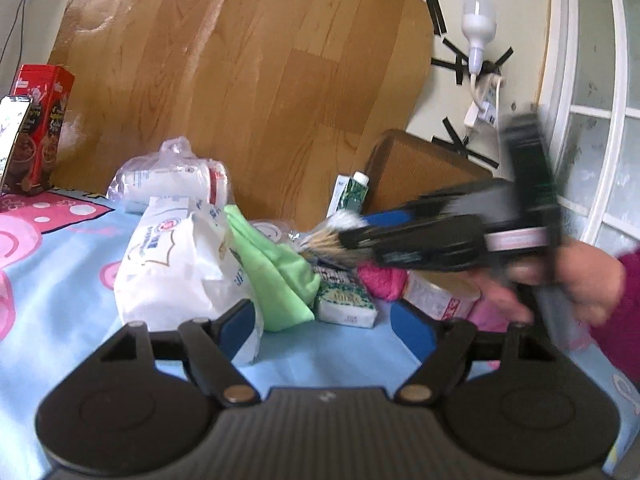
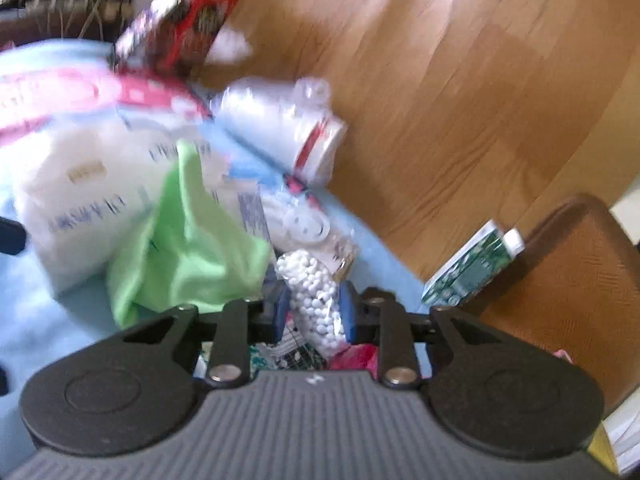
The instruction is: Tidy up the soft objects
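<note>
Your right gripper (image 2: 313, 312) is clenched on a clear bag of small white beads (image 2: 314, 300), its blue pads pressing the bag from both sides. The bag sits over the middle of the pile, beside the green cloth (image 2: 188, 248) and in front of the big white sack (image 2: 76, 200). Your left gripper (image 1: 326, 328) is released, jaws spread wide with nothing between them, low over the blue patterned cover (image 1: 52, 264) and near the sack's bottom corner.

The step in hand looks like lifting the bead bag out of the clutter. A loose bag like this will likely sag and slide, so keep the squeeze steady and lift straight up before you swing it aside. The right view is smeared by motion, so slowing down should help you see whether the bag is slipping. Watch that its tail does not drag the green cloth or the wrapped items behind it along.

The left view shows what the right one misses: the whole right gripper from the side, your hand (image 1: 576, 280) on its handle, and a pink woolly bundle (image 1: 382, 280) and a green-and-white packet (image 1: 346, 300) under it. It also shows a light bulb (image 1: 478, 28) taped to the wall. The right view alone shows the beads between the pads, which the left view blurs into a pale tuft. It also shows a green tube box (image 2: 472, 270) leaning on the brown chair (image 2: 568, 280).
</note>
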`<state>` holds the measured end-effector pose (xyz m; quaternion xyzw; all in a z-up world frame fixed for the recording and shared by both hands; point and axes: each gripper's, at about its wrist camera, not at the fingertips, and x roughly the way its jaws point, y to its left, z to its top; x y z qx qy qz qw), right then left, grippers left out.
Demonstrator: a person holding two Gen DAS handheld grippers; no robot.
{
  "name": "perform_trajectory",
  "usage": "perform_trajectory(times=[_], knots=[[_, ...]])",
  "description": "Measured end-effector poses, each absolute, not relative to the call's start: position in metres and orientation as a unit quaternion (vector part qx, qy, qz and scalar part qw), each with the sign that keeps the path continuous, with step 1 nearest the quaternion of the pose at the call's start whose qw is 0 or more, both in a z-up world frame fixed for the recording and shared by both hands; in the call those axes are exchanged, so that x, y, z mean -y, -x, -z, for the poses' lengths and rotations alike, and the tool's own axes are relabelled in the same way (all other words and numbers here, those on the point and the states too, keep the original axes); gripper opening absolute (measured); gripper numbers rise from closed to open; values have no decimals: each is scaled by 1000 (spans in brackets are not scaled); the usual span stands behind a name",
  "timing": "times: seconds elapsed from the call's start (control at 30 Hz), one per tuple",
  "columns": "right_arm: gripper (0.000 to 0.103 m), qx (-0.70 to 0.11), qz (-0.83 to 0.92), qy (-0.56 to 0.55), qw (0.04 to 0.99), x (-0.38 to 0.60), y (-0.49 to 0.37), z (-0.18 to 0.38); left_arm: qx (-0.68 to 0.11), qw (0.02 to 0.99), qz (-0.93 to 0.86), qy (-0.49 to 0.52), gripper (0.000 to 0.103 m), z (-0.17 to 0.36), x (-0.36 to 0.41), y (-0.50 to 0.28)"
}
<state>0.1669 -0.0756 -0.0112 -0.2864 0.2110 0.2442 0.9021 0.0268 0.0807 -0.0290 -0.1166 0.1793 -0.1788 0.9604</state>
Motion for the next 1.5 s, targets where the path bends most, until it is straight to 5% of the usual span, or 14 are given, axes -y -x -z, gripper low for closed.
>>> perform_trajectory(times=[0.2, 0.37, 1.0, 1.13, 1.2, 1.3, 1.37, 1.5], knots=[[29, -224, -287, 33, 931, 158, -89, -25, -188, 953, 191, 141, 79, 30, -88, -33], [35, -297, -269, -151, 904, 229, -46, 14, -221, 944, 207, 127, 78, 28, -74, -41], [48, -269, -160, -78, 946, 253, -19, 55, -303, 906, 282, 92, 82, 25, 12, -77], [66, -271, -179, -39, 945, 238, -30, 52, -346, 884, 287, 126, 83, 31, 15, -102], [72, -271, -186, -3, 944, 226, -39, 54, -365, 872, 296, 134, 74, 37, 20, -111], [71, -284, -209, 39, 935, 209, -53, 59, -371, 869, 307, 115, 52, 43, 33, -109], [53, -275, -209, 58, 937, 199, -54, 62, -368, 871, 305, 112, 52, 40, 34, -101], [47, -250, -198, 55, 946, 199, -37, 56, -343, 873, 326, 118, 52, 18, 33, -86]])
